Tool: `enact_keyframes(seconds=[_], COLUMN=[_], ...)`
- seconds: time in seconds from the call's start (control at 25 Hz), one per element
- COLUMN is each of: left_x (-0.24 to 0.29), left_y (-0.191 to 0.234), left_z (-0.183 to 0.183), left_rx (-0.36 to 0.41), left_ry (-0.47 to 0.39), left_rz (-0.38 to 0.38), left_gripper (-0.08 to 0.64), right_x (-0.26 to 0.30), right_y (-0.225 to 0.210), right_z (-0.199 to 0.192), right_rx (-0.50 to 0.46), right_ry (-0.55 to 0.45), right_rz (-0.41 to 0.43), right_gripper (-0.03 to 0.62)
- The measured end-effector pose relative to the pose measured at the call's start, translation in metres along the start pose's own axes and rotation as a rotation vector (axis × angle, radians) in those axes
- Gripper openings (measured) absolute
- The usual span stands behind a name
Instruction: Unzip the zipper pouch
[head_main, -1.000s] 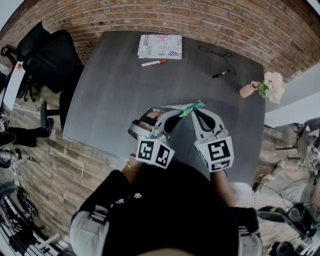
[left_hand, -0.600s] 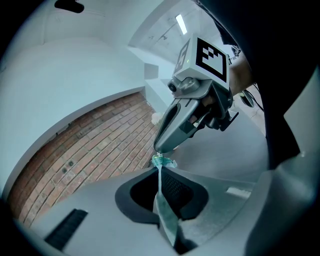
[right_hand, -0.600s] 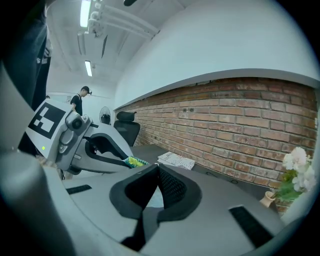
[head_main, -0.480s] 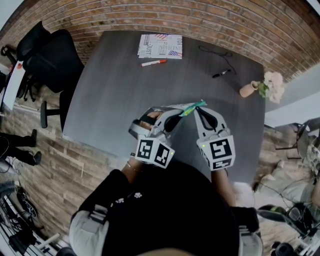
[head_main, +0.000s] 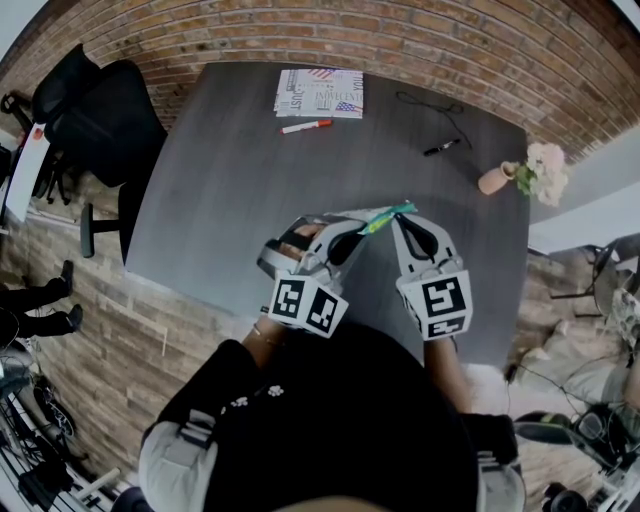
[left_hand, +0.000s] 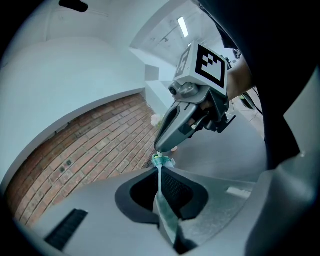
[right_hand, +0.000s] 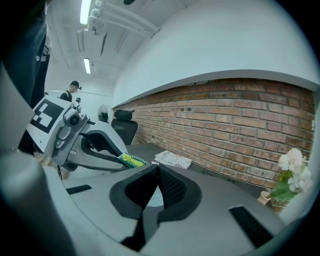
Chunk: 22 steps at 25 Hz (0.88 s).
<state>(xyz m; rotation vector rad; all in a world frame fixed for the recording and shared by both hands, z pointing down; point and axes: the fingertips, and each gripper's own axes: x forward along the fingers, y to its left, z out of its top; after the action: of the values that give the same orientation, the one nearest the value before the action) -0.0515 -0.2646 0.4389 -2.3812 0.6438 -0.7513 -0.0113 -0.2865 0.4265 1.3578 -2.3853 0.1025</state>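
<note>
**Left gripper** (left_hand: 160, 174): 1. Clenched on a thin, translucent teal edge of the zipper pouch (head_main: 384, 215), which runs up between the jaws.

**Right gripper** (right_hand: 156, 171): 1. Jaws pressed together, tip meeting the green end of the same pouch. Whether it holds the zipper pull cannot be made out.

**Zipper pouch:** 1. Held in the air between the two gripper tips, above the near half of the bench (head_main: 230, 180) and clear of its top.

**Change from the earlier frames:** both grippers and the pouch stand as they did, grips unchanged. Only the legs of a bystander (head_main: 40, 300) at the left edge have shifted across the floor.

**On the bench, far side, well apart from the grippers:**
- Stack of printed papers (head_main: 320, 92): 1.
- Red marker (head_main: 307, 126): 1, just in front of the papers.
- Black cord (head_main: 430, 103): 1.
- Black pen (head_main: 443, 147): 1, near the cord.
- Small vase of pale flowers (head_main: 525, 175): 1, at the right edge.

**Around:**
- Black office chair (head_main: 95, 110) at the bench's left corner.
- Brick wall (head_main: 450, 40) behind.

**Obstructions:** the bench between the grippers and the far items is bare. In the head view each gripper's own body covers its jaws.
</note>
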Motion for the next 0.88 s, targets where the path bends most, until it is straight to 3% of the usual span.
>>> enact_keyframes(seconds=[0.88], left_x=[-0.003], left_y=[-0.001], left_z=[0.002], left_rx=[-0.024], left_ry=[-0.019], left_rz=[-0.01], left_gripper=[0.009], right_x=[-0.002], right_y=[-0.013], right_z=[-0.006], right_rx=[0.003], right_ry=[0.013], right_rz=[-0.036], right_gripper=[0.002])
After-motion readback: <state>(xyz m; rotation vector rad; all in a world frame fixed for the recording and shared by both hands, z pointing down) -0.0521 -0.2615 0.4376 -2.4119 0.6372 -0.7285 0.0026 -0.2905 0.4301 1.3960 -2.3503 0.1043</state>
